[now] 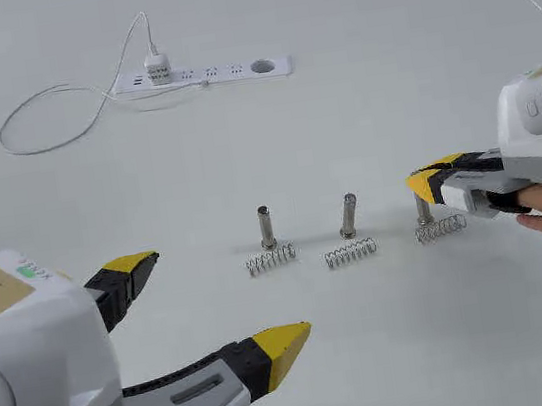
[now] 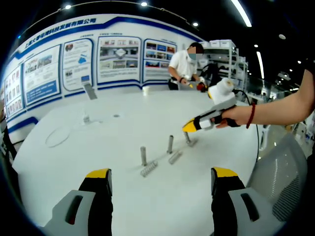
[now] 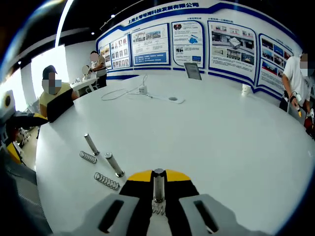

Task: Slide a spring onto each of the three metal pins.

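My left fingers (image 1: 281, 348) gape wide and empty, while my right fingers (image 1: 436, 178) sit nearly closed about the pin (image 3: 158, 186) between them; whether they grip it I cannot tell.

Right hand-held gripper (image 3: 158, 177) tight around upright metal pin (image 3: 158, 187)

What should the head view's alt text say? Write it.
The right hand-held gripper is shut on the right pin; the middle pin and left pin stand upright beside it on the white table, a spring lying before each. The left hand-held gripper is open at lower left; a power strip lies behind.
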Demonstrator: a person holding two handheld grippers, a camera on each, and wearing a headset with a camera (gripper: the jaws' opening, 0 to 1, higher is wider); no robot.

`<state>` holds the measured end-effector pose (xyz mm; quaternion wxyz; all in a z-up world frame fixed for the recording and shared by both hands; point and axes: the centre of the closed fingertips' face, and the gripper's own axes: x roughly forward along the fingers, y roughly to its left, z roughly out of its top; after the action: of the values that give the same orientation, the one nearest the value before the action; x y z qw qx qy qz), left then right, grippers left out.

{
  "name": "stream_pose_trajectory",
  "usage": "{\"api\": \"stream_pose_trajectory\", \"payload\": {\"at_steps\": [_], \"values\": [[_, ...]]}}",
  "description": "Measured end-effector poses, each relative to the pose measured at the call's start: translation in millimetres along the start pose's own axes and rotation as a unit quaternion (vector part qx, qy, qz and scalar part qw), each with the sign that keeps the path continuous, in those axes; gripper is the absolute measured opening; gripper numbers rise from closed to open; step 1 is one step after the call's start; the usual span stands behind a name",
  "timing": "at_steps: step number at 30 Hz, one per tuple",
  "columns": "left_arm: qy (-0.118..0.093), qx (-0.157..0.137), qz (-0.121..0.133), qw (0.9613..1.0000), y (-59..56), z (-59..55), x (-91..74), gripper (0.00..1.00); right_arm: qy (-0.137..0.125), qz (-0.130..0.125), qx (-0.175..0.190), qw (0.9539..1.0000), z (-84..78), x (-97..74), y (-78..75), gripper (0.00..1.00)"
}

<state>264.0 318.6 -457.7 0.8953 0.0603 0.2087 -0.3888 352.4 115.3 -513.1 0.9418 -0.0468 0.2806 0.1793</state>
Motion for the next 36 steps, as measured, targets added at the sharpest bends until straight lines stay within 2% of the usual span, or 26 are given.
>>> {"api": "stream_pose_trajectory", "payload": {"at_steps": [6, 20, 28, 36], "values": [[-0.001, 0.001, 0.001, 1.0, -0.7, -0.1, -1.2, 0.84, 0.0, -0.001, 0.001, 1.0, -0.4, -3.2, -1.3, 0.09], [-0.003, 0.005, -0.001, 1.0, -0.3, 0.6, -2.1, 0.82, 0.008, -0.007, -0.027, 0.9996, -4.0, -9.4, 1.2, 0.09], [-0.001, 0.009, 0.004, 1.0, 1.8, -0.5, -3.1, 0.82, 0.023, -0.018, -0.028, 0.9992, -9.0, -13.5, -1.0, 0.09], [0.001, 0.012, 0.004, 0.9999, 1.4, -0.2, -4.0, 0.82, 0.028, -0.017, -0.022, 0.9992, -11.7, -13.7, 0.7, 0.09]]}}
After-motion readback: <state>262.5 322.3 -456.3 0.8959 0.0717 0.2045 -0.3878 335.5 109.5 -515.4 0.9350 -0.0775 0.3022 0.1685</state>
